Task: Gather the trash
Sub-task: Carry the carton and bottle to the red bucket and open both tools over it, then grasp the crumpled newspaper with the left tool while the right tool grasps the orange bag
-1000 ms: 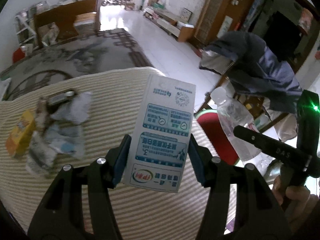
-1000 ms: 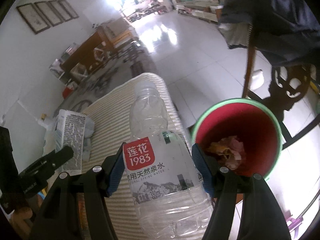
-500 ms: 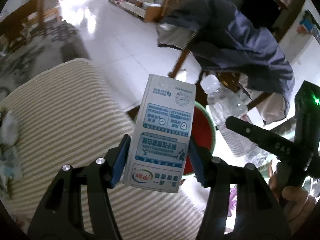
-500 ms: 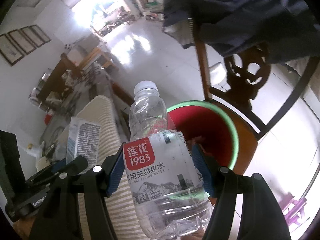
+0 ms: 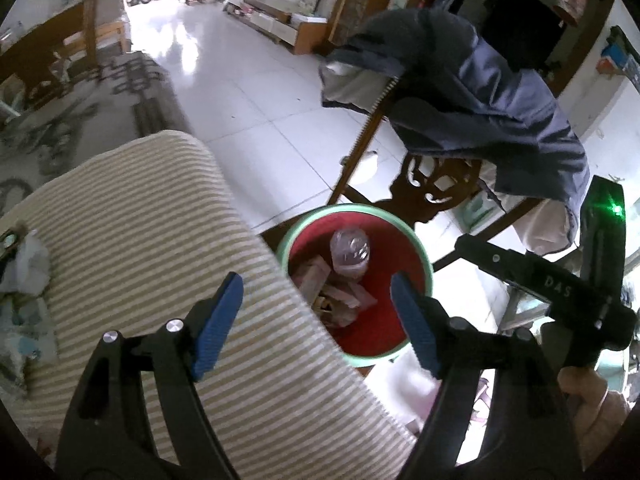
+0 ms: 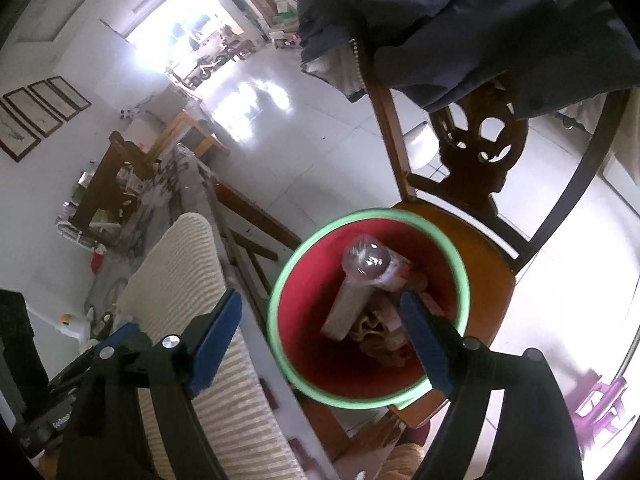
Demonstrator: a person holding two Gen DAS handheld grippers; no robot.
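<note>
1. My left jaws (image 5: 316, 320) have just been opening and stand wide with nothing between them; my right jaws (image 6: 320, 340) likewise.
2. Both hang over the bin (image 6: 460, 272), which sits on a chair (image 6: 492, 276) at two o'clock from the striped surface (image 5: 132, 220).
3. Done: the bottle (image 6: 366, 262) and carton (image 6: 344, 312) lie inside the bin, on crumpled scraps.
4. Left: wadded wrappers (image 5: 28, 264) remain on the surface at nine o'clock in the left view.
5. The bottle is clear, thin, round plastic; the carton a flat-sided paper box; the bin smooth, red inside, green-rimmed; the surface cloth ribbed.
</note>
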